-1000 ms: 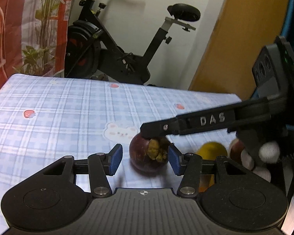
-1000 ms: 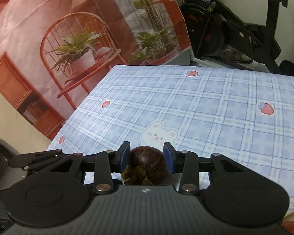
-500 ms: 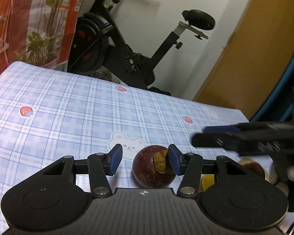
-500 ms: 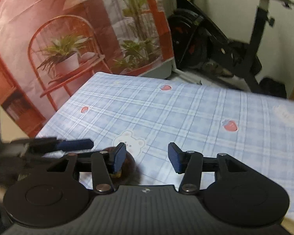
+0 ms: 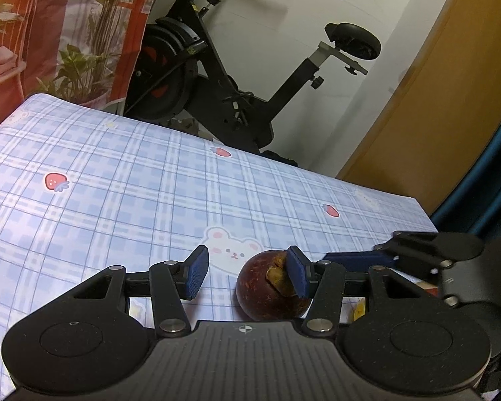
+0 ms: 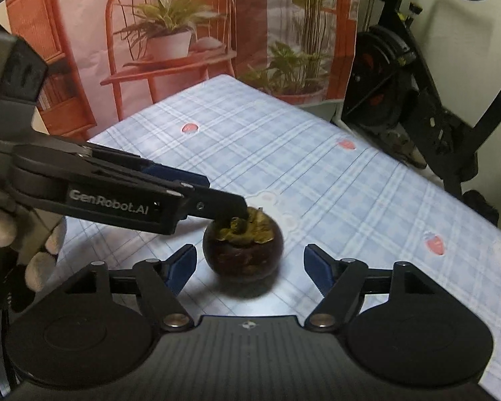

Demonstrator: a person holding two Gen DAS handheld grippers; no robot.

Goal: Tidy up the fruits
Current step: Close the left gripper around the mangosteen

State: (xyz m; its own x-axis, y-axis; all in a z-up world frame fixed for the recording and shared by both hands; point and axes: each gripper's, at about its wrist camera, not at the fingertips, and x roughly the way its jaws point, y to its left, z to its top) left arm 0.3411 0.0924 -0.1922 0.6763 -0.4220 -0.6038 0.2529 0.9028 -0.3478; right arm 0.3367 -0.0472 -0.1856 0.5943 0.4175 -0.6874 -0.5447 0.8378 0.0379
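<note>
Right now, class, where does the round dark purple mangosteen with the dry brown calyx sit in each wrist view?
Left wrist: round dark purple mangosteen low centre, against the right-side finger pad.
Right wrist: mangosteen centre, between open jaws, touching neither pad.
Shared landmark: the white bear print just behind it.

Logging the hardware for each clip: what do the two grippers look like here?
Both are matte black handheld tools with two hinged fingers tipped in blue ribbed pads. The left gripper bears white "GenRobot.AI" lettering along its side, seen from the right gripper view. Silver pivot screws; no cables visible.
</note>
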